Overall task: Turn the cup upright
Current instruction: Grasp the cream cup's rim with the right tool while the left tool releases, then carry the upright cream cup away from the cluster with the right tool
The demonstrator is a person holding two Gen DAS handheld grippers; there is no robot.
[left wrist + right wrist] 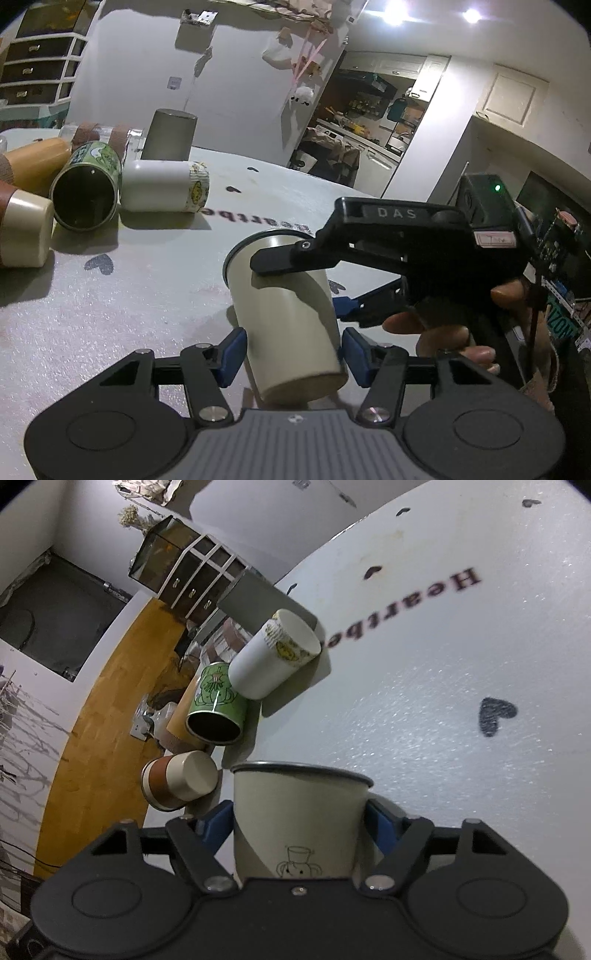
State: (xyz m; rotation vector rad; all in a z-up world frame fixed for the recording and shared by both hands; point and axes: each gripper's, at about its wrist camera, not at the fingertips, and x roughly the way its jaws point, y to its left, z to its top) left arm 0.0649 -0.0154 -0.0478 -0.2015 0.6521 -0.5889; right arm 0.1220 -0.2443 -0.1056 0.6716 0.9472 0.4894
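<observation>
Nearest the left wrist camera, the left gripper (293, 356) stands with its blue pads (233, 356) spread to either side of the base end of the cream cup (291, 314), with a narrow gap showing at each pad, so it brackets the cup without gripping it. The cup is carried off the white table (110, 306), tilted with its metal-rimmed mouth pointing away from this camera. The right gripper (295, 280) reaches in from the right and is closed across the cup's body near the rim; the right wrist view confirms this, its pads (376, 819) pressed against both sides of the cup (299, 812), mouth facing the tabletop (443, 701) ahead. The step in hand appears to be the mid-air turn or hand-over of the lifted cup, though whether the left pads lightly touch the wall is hard to settle at this angle. The next move calls for rotating the cup until the mouth faces up, then lowering its base flat onto a bare patch of table before release. Farther off lie a green printed can (88, 188), a white cup (162, 186) and a brown-banded cup (22, 232) on their sides, with a grey cup (170, 134) standing mouth down beyond them.
</observation>
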